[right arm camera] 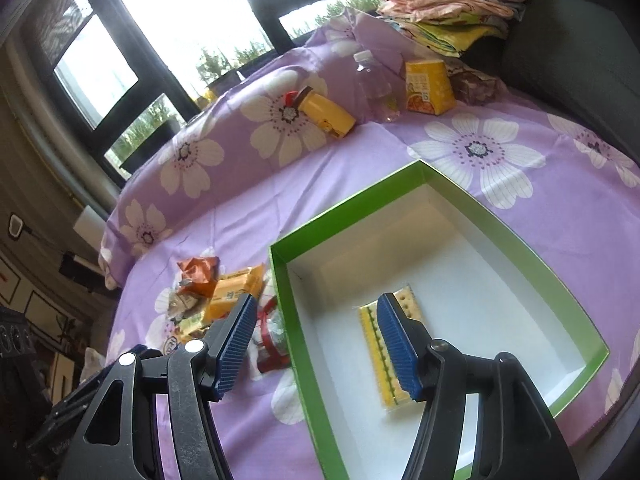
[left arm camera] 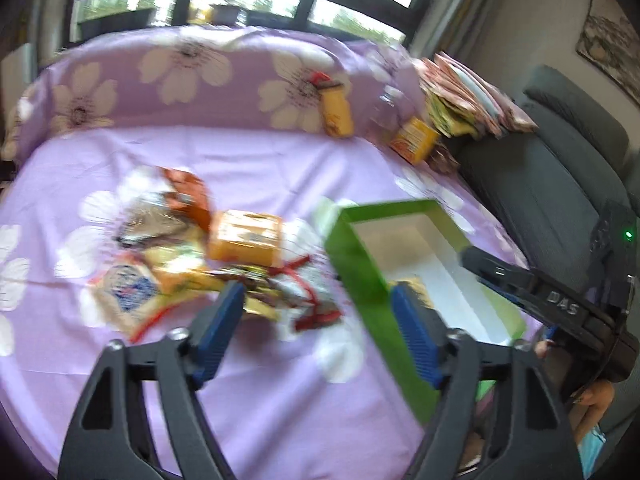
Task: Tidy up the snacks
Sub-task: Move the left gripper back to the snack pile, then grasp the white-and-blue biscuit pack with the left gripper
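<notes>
A green box [right arm camera: 296, 344] with a white inside lies open on the purple flowered sheet; it also shows in the left wrist view [left arm camera: 360, 264]. A yellow cracker pack [right arm camera: 378, 364] lies flat in it. A pile of snack packets [left arm camera: 188, 252] lies left of the box, with an orange pack [left arm camera: 246, 240] on top; the pile also shows in the right wrist view [right arm camera: 224, 304]. My left gripper [left arm camera: 318, 294] is open and empty over the near edge of the pile and the box wall. My right gripper [right arm camera: 316, 308] is open and empty above the box's left wall.
A yellow bottle [right arm camera: 324, 114], a clear bottle [right arm camera: 376, 88] and a yellow carton [right arm camera: 428, 86] lie at the back against the pillow. Folded cloths [right arm camera: 452, 4] are stacked at the back right on a dark sofa [left arm camera: 560, 168]. The right gripper's body [left arm camera: 560, 304] reaches over the box.
</notes>
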Demonstrator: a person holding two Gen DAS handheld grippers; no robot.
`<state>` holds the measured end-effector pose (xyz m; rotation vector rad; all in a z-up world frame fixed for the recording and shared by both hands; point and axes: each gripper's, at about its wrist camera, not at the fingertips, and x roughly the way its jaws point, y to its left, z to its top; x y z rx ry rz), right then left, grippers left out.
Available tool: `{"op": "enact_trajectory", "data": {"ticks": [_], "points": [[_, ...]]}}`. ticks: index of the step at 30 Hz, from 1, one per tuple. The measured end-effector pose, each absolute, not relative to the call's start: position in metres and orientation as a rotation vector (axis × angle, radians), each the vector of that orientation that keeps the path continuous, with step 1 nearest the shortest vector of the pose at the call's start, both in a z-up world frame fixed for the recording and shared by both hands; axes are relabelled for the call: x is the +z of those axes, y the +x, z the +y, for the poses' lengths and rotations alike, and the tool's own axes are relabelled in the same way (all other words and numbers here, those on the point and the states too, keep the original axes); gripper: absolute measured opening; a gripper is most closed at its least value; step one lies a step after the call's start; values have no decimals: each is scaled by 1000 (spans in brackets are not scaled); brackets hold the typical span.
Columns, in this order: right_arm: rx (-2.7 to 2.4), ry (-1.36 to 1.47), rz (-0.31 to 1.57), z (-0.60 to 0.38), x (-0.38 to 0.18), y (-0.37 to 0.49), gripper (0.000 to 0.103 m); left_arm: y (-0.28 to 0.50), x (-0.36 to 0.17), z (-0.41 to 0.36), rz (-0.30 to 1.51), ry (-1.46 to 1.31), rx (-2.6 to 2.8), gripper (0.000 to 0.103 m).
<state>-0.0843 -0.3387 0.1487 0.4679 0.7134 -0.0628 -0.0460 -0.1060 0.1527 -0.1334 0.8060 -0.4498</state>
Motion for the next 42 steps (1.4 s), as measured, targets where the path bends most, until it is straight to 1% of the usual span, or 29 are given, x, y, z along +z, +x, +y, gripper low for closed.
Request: {"op": "enact_trajectory", "data": {"ticks": [1, 2, 4, 7, 10, 12, 18, 20, 24, 26, 27, 28, 29, 30, 31, 35, 37, 40, 42], "points": [[-51, 463, 708, -334, 150, -84, 69, -47, 154, -91, 781, -128, -414, 92], [-35, 457, 701, -328, 151, -84, 72, -46, 155, -76, 753, -119, -376, 92], [12, 435, 686, -312, 153, -81, 81, -44, 154, -47, 716, -101, -281, 96], [73, 395, 684, -286, 152, -74, 86, -35, 140, -2, 693, -144, -181, 98], [116, 365, 693, -261, 146, -65, 87, -22, 116, 37, 716, -247, -123, 98], [156, 359, 713, -244, 141, -57, 87, -10, 101, 57, 770, -299, -104, 97], [369, 435, 875, -181, 124, -7, 87, 10, 73, 85, 866, -447, -119, 95], [421, 465, 946, -158, 115, 14, 87, 16, 67, 84, 897, -478, -143, 92], [448, 483, 1055, -121, 91, 55, 87, 20, 56, 82, 958, -499, -136, 80], [436, 441, 1107, -105, 77, 71, 87, 20, 51, 83, 967, -516, -127, 74], [411, 397, 1125, -97, 70, 78, 84, 21, 49, 83, 971, -523, -129, 70], [387, 357, 1138, -92, 66, 83, 77, 23, 49, 84, 974, -530, -130, 65], [366, 322, 1152, -88, 62, 87, 74, 25, 47, 86, 972, -537, -127, 62], [353, 294, 1169, -83, 57, 92, 69, 26, 46, 86, 975, -548, -124, 56], [355, 283, 1185, -81, 54, 96, 67, 27, 44, 86, 981, -557, -122, 54], [362, 236, 1233, -74, 41, 107, 67, 29, 37, 80, 1014, -596, -173, 49], [353, 186, 1251, -68, 37, 112, 67, 28, 35, 76, 1016, -593, -187, 42], [391, 103, 1275, -59, 29, 116, 67, 27, 34, 79, 993, -578, -173, 36], [412, 73, 1271, -58, 26, 117, 67, 28, 27, 85, 1022, -601, -148, 32]]}}
